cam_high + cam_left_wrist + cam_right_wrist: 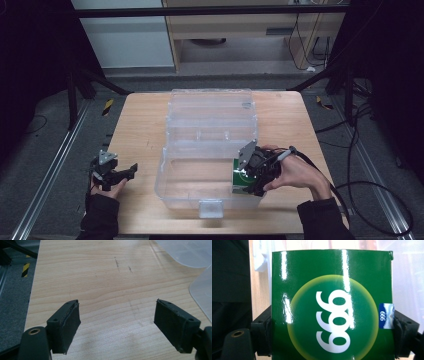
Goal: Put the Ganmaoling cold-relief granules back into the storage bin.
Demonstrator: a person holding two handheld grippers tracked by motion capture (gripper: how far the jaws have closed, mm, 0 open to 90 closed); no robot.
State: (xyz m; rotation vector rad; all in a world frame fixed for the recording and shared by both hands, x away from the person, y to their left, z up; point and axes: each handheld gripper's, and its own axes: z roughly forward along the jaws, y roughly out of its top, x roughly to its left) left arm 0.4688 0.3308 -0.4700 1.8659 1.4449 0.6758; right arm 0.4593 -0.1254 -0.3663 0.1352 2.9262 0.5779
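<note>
Fingers of your right gripper (332,337) are clamping a green box (332,302) from both sides, one pressing on each edge; the box is standing up between them with its white "999" turned sideways. You are holding it at the near right corner of the clear plastic bin (200,150), whose lid is lying open behind. Your left gripper (117,325) is hovering over the bare wooden counter (100,277) with its fingers (66,326) spread wide apart, nothing sitting between them, and the bin's edge is showing off to their right.
</note>
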